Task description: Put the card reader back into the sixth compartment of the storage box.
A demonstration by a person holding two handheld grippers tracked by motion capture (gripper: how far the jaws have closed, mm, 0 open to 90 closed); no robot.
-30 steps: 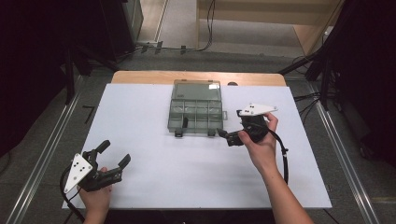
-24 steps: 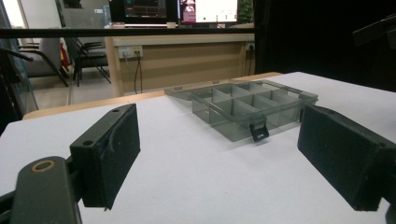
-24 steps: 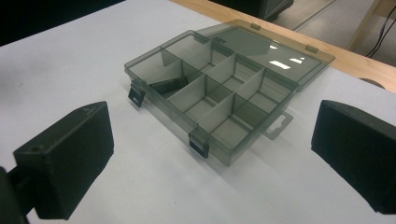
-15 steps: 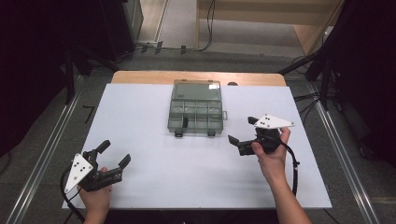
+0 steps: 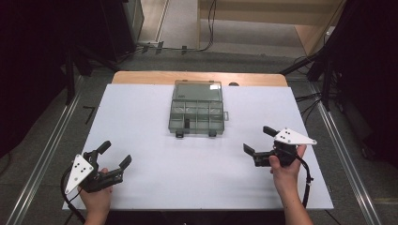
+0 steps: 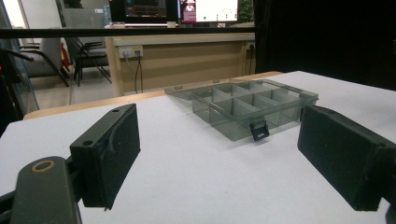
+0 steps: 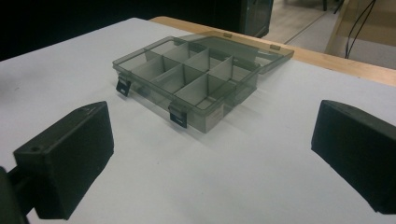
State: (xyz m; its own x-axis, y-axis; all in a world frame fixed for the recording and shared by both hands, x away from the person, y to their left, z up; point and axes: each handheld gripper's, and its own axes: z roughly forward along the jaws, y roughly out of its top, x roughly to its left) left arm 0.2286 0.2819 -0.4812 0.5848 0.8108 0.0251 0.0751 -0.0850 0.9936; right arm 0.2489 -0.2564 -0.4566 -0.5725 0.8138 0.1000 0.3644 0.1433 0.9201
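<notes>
A smoky transparent compartment box lies at the far middle of the white table, its lid folded back flat behind it and its two front latches hanging down. Its compartments look empty. My left gripper rests open at the near left corner, far from the box and holding nothing. My right gripper is open at the near right, a short way in front and right of the box. The box shows ahead between the left gripper jaws. Past the right gripper, the box lies close by.
A wooden strip runs along the table's far edge, with a small dark object on it. Metal rails flank both sides of the table. Cables lie on the floor behind and to the right.
My right gripper has drawn back from beside the box's front right corner toward the near right of the table. The left gripper and the box have stayed put.
</notes>
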